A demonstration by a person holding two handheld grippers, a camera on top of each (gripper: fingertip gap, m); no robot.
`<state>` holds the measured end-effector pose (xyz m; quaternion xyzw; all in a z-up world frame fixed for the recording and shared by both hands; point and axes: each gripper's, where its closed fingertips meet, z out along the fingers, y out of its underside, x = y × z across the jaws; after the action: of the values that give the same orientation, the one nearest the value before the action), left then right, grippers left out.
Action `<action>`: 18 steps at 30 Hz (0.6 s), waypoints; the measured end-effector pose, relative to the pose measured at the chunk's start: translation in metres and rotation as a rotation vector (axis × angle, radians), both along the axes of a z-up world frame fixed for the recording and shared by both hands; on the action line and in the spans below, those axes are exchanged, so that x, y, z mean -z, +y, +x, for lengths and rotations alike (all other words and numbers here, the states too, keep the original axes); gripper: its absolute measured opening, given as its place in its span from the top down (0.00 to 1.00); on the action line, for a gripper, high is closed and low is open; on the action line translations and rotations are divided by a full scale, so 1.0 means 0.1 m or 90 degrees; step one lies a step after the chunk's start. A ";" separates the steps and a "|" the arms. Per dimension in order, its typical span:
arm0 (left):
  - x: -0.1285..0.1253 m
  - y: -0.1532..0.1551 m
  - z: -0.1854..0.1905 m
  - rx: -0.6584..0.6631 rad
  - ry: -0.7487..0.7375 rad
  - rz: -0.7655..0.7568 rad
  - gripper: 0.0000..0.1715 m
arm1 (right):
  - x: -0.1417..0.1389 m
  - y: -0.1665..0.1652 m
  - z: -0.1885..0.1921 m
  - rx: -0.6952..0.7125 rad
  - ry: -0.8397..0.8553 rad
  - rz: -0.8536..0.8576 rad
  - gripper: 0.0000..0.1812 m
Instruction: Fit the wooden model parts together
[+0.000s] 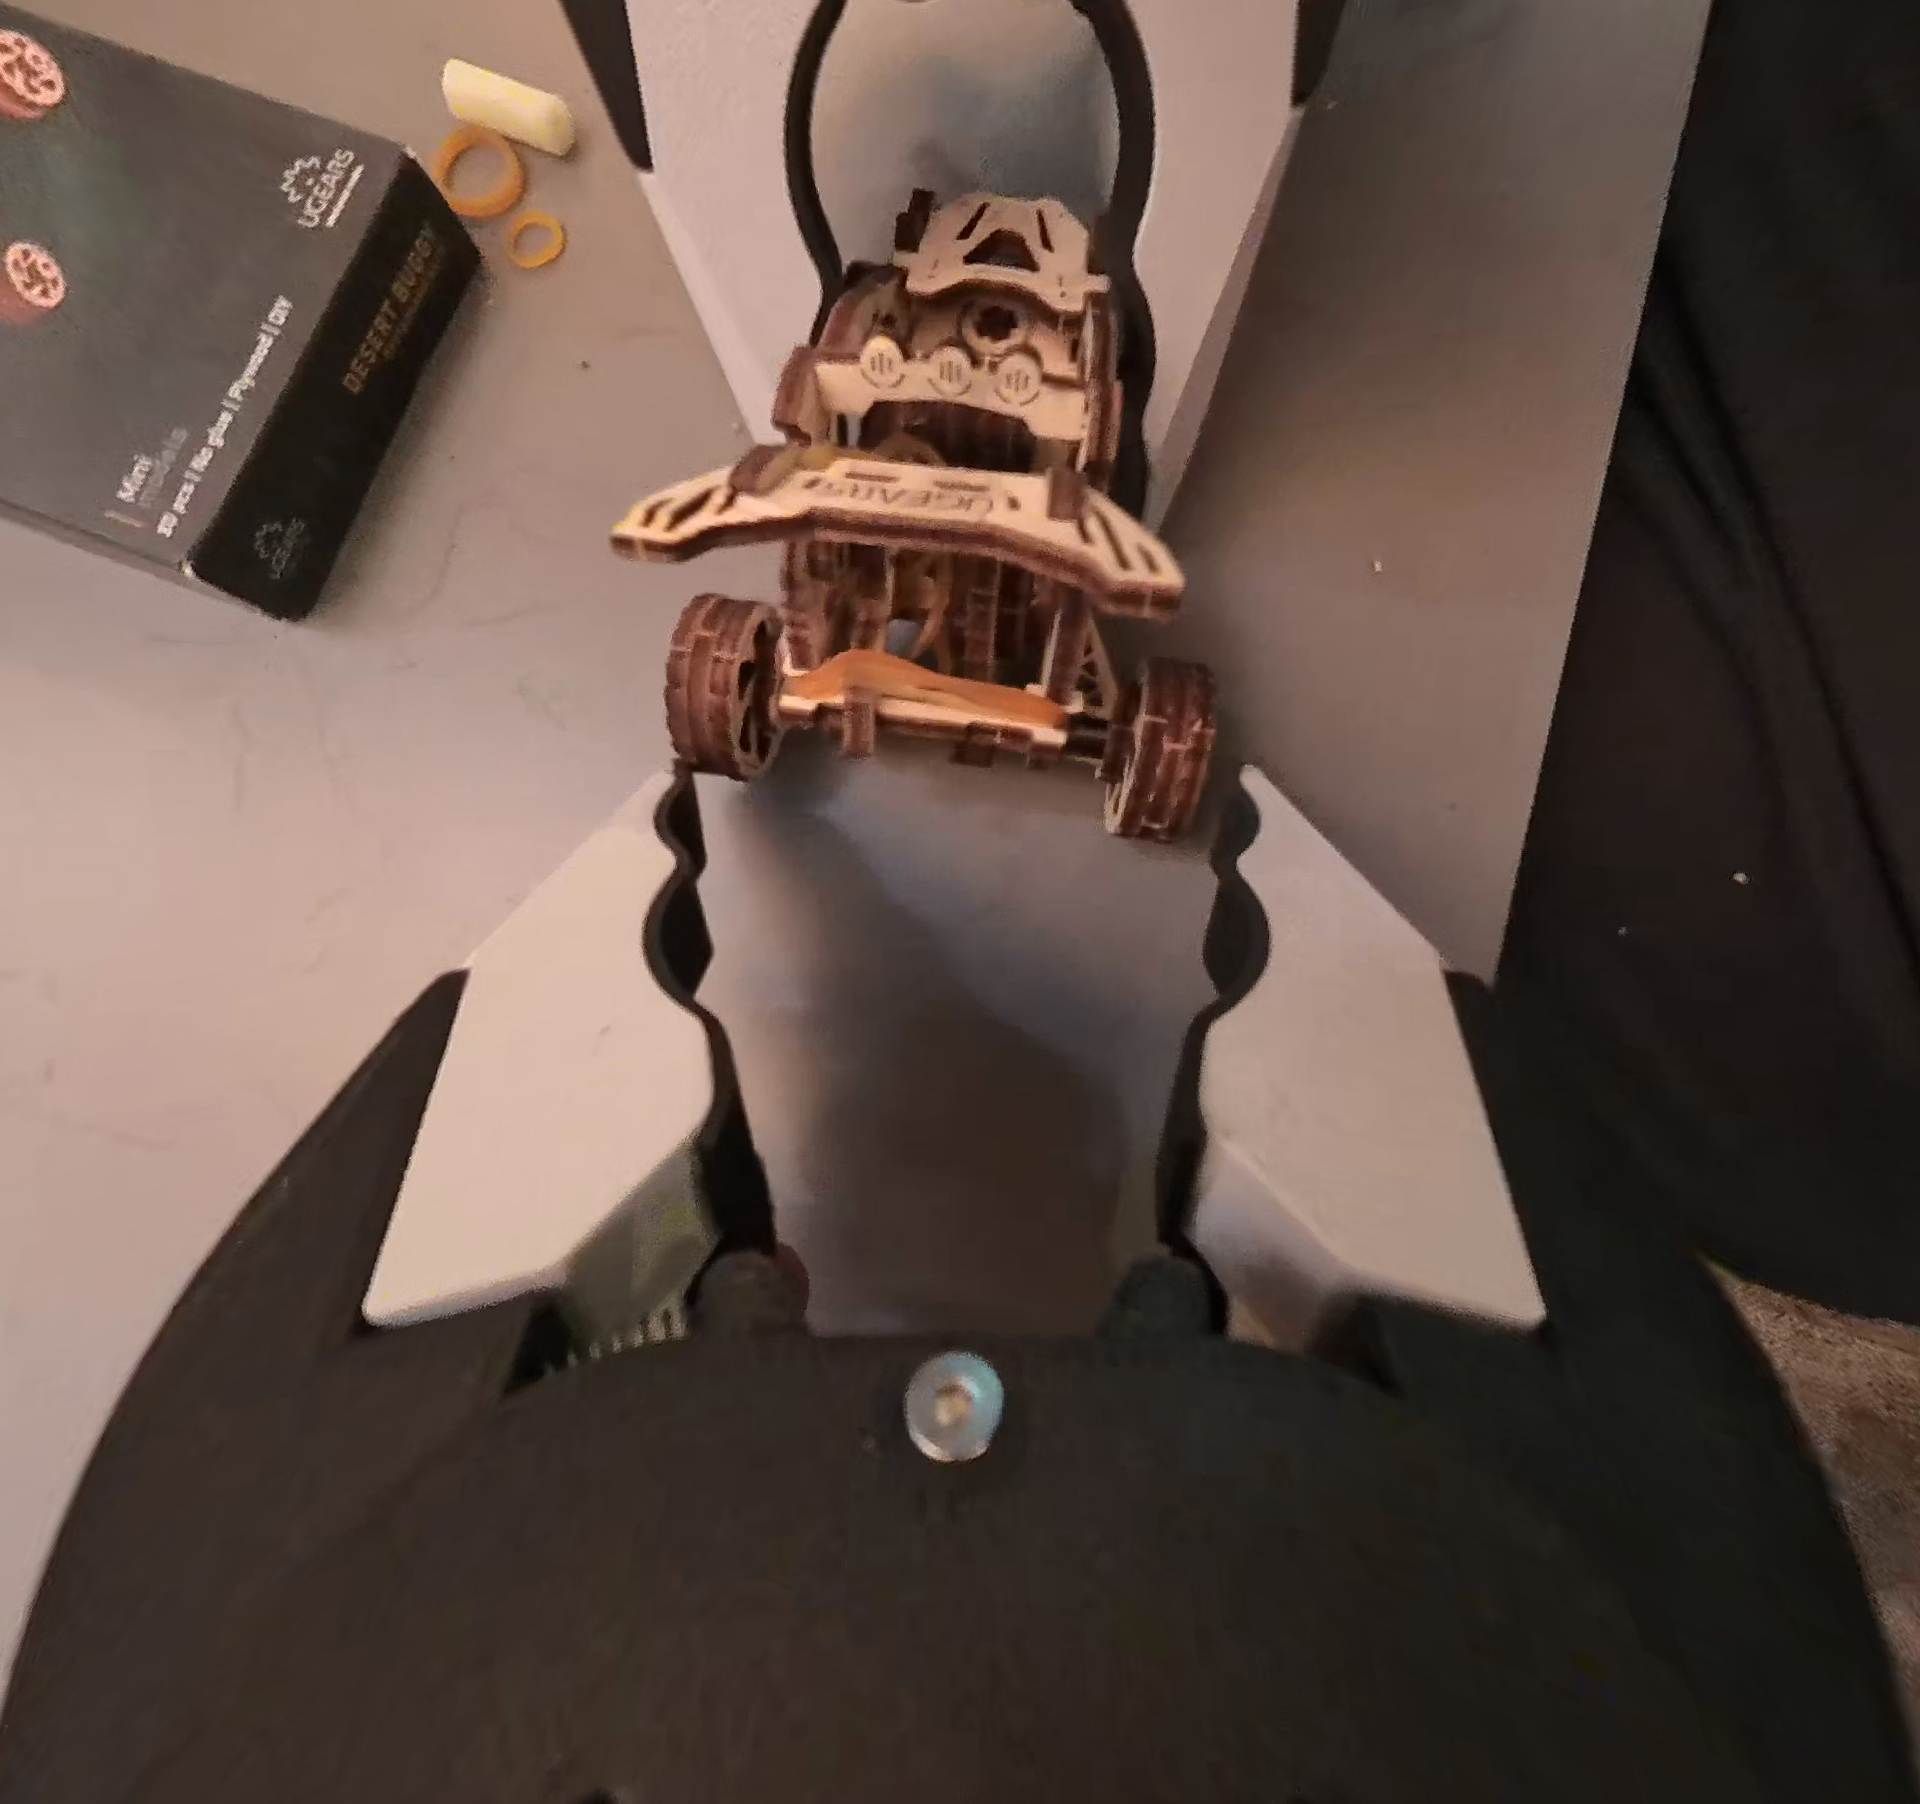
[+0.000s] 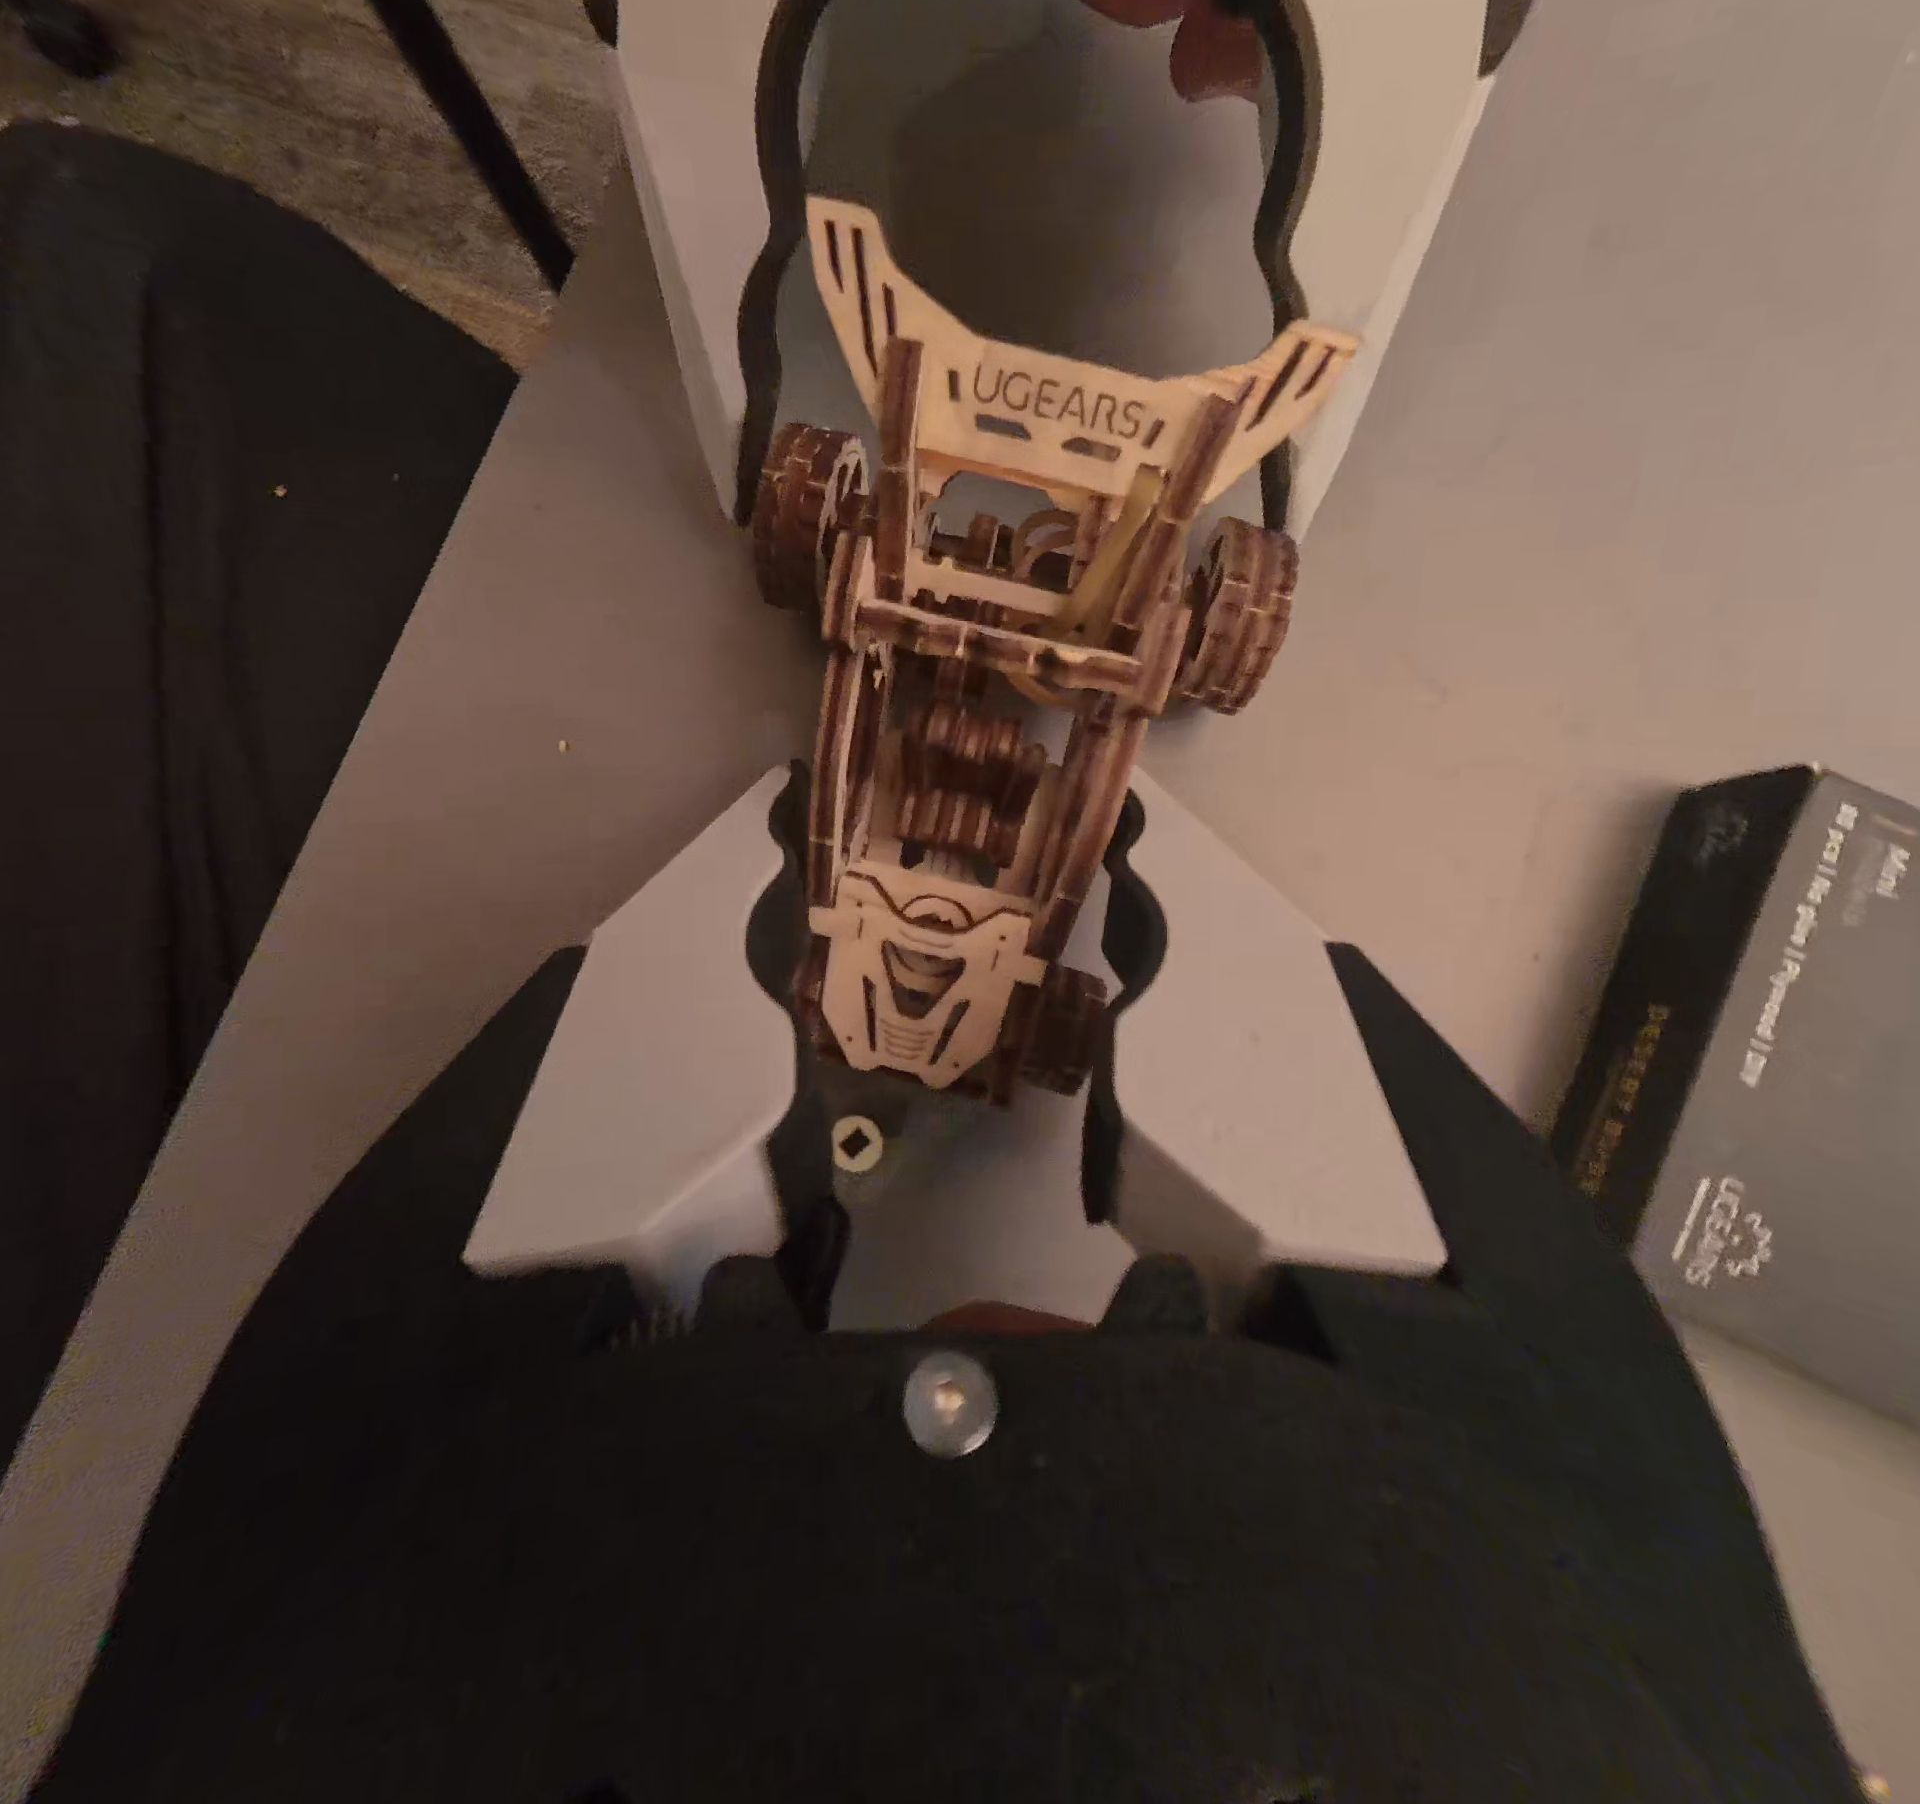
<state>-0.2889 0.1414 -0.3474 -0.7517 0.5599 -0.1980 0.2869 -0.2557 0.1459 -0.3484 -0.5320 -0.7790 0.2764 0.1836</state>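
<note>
A wooden buggy model (image 1: 914, 528) with a rear wing and dark wheels is held above the grey table (image 1: 260, 819). My right gripper (image 2: 956, 798) is shut on the buggy's (image 2: 966, 715) front body; in the left wrist view it (image 1: 987, 383) reaches in from the far side. My left gripper (image 1: 961, 798) is open, its fingertips (image 1: 681, 819) level with the rear wheels. In the right wrist view it (image 2: 1013, 507) stands wide around the wing end. A small wooden disc with a square hole (image 2: 857, 1144) lies between my right fingers.
A black kit box (image 1: 208, 331) lies on the table to the left, also in the right wrist view (image 2: 1787, 1079). Orange rubber bands (image 1: 483, 175) and a pale waxy block (image 1: 509, 107) lie beyond it. Dark cloth (image 1: 1714, 507) covers the table's right side. Spacing between my two grippers at the tips: around 5 cm.
</note>
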 end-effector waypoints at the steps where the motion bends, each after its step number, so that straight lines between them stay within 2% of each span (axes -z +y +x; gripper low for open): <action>1: 0.00 -0.03 0.00 -0.014 -0.001 -0.001 0.44 | 0.00 -0.01 0.01 -0.023 -0.002 -0.002 0.71; 6: -0.02 -0.22 -0.06 -0.097 -0.016 0.000 0.50 | 0.01 -0.03 0.04 -0.133 -0.024 0.006 0.72; 9: -0.06 -0.17 -0.11 -0.138 -0.035 0.033 0.42 | -0.03 -0.06 0.03 -0.158 -0.025 0.011 0.67; 12: -0.01 -0.16 -0.05 -0.127 -0.031 0.023 0.35 | 0.00 -0.11 0.03 -0.142 -0.047 0.024 0.59; 14: 0.03 -0.18 0.03 -0.103 -0.022 0.027 0.37 | 0.01 -0.16 0.03 -0.116 -0.049 0.020 0.54; 18: 0.06 -0.22 0.14 -0.092 -0.041 0.025 0.41 | -0.01 -0.20 -0.06 -0.035 -0.017 -0.009 0.60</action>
<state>-0.2753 0.1196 -0.3533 -0.7776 0.4985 -0.1895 0.3331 -0.2621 0.1257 -0.3474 -0.5152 -0.7938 0.2795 0.1621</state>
